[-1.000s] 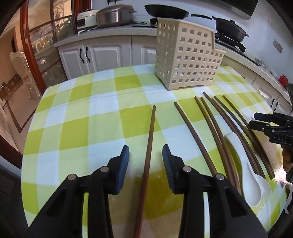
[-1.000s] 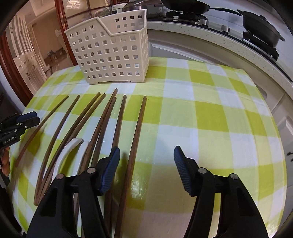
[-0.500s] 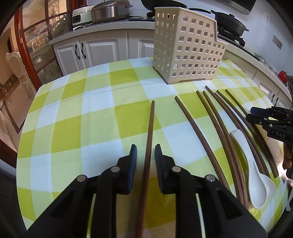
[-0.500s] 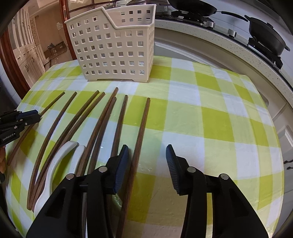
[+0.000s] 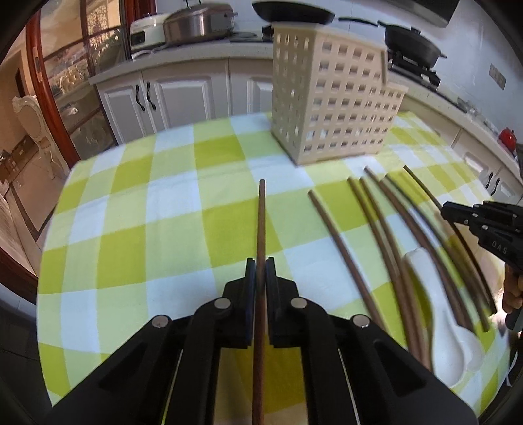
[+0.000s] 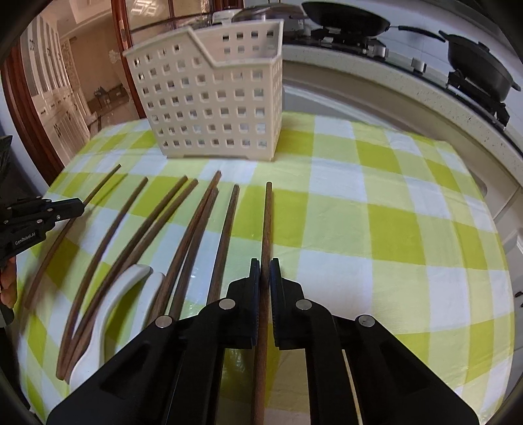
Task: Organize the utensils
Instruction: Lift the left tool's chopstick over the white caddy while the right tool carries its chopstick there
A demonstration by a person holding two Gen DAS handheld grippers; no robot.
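Note:
My left gripper [image 5: 260, 268] is shut on a brown wooden chopstick [image 5: 261, 222] that points toward the cream perforated utensil basket [image 5: 330, 94]. My right gripper [image 6: 264, 269] is shut on another brown chopstick [image 6: 267, 222], the rightmost of the row. Several more chopsticks [image 6: 183, 235] and two white ceramic spoons [image 6: 108, 314] lie on the green checked tablecloth [image 6: 376, 235]. The basket [image 6: 212, 98] stands upright at the far side of the table. Each gripper shows in the other's view, the right one [image 5: 457, 212] and the left one [image 6: 65, 207].
Kitchen counter with pans on a stove [image 6: 474, 72] lies behind the table. White cabinets [image 5: 170, 94] and a rice cooker [image 5: 196, 24] are at the back. The table's edge drops off at left [image 5: 49, 229] and right [image 6: 503, 229].
Both grippers have closed from open onto their chopsticks. Both have moved forward a little toward the basket.

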